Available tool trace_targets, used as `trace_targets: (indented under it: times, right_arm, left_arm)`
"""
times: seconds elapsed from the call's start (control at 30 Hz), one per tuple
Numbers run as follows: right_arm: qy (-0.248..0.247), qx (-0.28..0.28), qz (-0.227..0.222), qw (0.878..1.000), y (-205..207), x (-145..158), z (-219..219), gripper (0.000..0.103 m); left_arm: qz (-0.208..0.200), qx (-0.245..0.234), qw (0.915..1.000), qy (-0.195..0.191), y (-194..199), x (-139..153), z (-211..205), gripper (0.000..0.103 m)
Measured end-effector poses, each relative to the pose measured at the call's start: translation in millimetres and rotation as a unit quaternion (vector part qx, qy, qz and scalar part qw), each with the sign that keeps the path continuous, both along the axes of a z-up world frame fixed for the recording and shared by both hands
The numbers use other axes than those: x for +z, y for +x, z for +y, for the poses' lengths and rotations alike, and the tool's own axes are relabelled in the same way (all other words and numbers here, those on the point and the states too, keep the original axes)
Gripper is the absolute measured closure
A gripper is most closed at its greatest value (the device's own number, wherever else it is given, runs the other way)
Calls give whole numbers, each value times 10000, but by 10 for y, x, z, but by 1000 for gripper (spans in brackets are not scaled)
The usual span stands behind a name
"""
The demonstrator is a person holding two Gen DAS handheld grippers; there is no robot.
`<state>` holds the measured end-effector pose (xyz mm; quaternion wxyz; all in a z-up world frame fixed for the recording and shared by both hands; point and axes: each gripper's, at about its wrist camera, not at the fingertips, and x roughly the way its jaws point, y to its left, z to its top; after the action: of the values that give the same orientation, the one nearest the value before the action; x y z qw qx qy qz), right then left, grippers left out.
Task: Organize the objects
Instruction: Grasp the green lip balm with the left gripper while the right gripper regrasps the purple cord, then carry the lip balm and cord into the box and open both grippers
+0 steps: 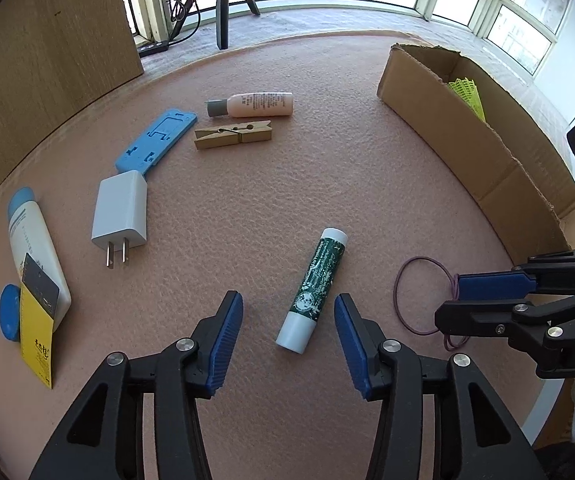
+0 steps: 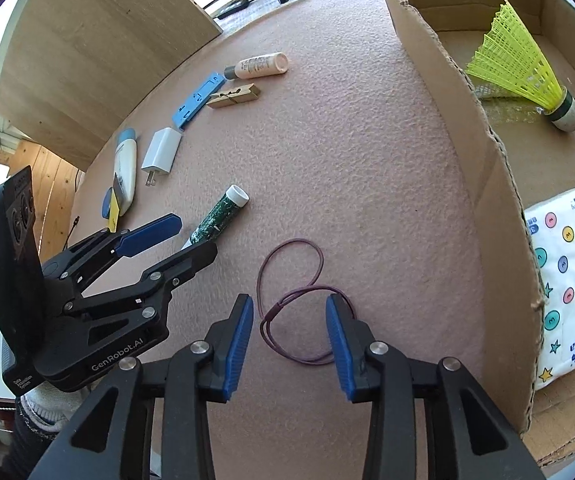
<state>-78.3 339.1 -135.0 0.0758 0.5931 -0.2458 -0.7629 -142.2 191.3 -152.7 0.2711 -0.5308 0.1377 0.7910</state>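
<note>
A green-and-white tube (image 1: 315, 288) lies on the pink mat, between the jaws of my left gripper (image 1: 289, 308). The blue pads stand apart on either side and do not touch it. A thin purple hair band (image 2: 295, 241) lies looped on the mat. Its near end sits between the jaws of my right gripper (image 2: 289, 304), which is open above it. In the left wrist view the right gripper (image 1: 453, 300) reaches in over the band (image 1: 421, 258). In the right wrist view the left gripper (image 2: 195, 234) hangs over the tube (image 2: 215, 216).
An open cardboard box (image 2: 467, 160) on the right holds a yellow shuttlecock (image 2: 519, 68) and a tissue pack (image 2: 567, 280). On the left lie a white charger (image 1: 121, 212), blue phone stand (image 1: 155, 140), clothespin (image 1: 233, 134), pink bottle (image 1: 259, 104) and white bottle (image 1: 35, 248). A wooden board (image 1: 47, 40) stands behind.
</note>
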Motion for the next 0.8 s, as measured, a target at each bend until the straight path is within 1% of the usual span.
trace_targets:
  times: [0.1,0.23,0.27,0.33,0.37,0.4,0.43,0.47,0.5,0.6,0.8]
  right_arm:
    - [6,-20,-40,10000,-53,-22,-4,68]
    - [147,-9,-47,9999,-90,-11,-28,68]
    - [202,26,-40,9998,-96,-7,-47,68]
    - [349,101,-12,9993,-104,5,-88,70]
    - [422,136,3,9990,-106,10,-107,72]
    - [500,179,15,9986,-106,15,-124,78]
    - [553,218,21,9982,-107,15,-136,85]
    - [583,246,25,9980,-109,12,-145,87]
    - [610,263,40,9978,-110,12,-149,90]
    - [736,302,134,9967,-107,40,-150,97]
    - [715,265,432,9962,-39,247,-66,99]
  left_arm:
    - [-25,-58,10000,-75,-37,-49,71,52]
    - [-3,-103,9999,-121,-75,-69,141,52]
    - [-8,-82,9999,-125,-89,-72,146,54]
    - [-3,-40,9999,-133,-109,-71,148,62]
    - [-13,-18,9999,-121,-115,-67,141,68]
    - [-28,3,9999,-96,-119,-62,137,74]
    - [-43,27,10000,-73,-128,-60,127,78]
    - [-54,56,9999,-71,-129,-61,118,84]
    - [-53,93,9999,-72,-133,-61,106,86]
    - [-101,226,9997,2,-148,-54,54,86]
    - [-100,475,9986,188,-154,60,-76,86]
